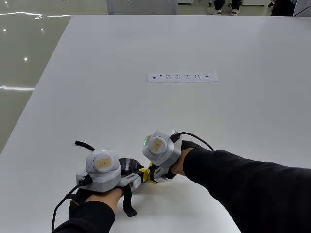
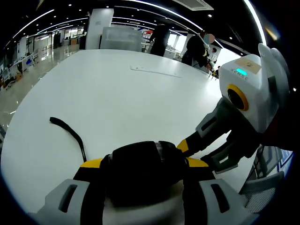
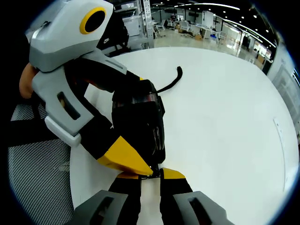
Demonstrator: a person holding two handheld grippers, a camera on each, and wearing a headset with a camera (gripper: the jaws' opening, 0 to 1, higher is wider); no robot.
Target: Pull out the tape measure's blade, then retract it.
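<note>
tape: black case [image 3: 140, 117], lying on the white table [image 1: 146, 48] at the near edge, between the two grippers
left gripper: [image 2: 144, 164] jaws clamped across the case, one yellow tip on each side; its own view sees the case's top only, the lower half is hidden behind the jaws
right gripper: [image 3: 151, 177] jaws nearly together with a thin gap, pinched at the case's lower corner, where a small dark bit sits between the yellow tips
blade: too small to make out; can't tell from any view how far it stands out of the case
head view: both gripper bodies cover most of the case; a sliver of black and yellow shows between them
strap: [image 2: 70, 133] black, lying loose on the table behind the case; the end that meets the case is hidden
hands: mostly hidden under the grippers, dark sleeves cut off at the frame bottom
power strip: [image 1: 182, 76] white, flat on the table, well apart from the tape, far side
chair: [image 3: 37, 154] grey mesh below the table edge, cut off by the left gripper
</note>
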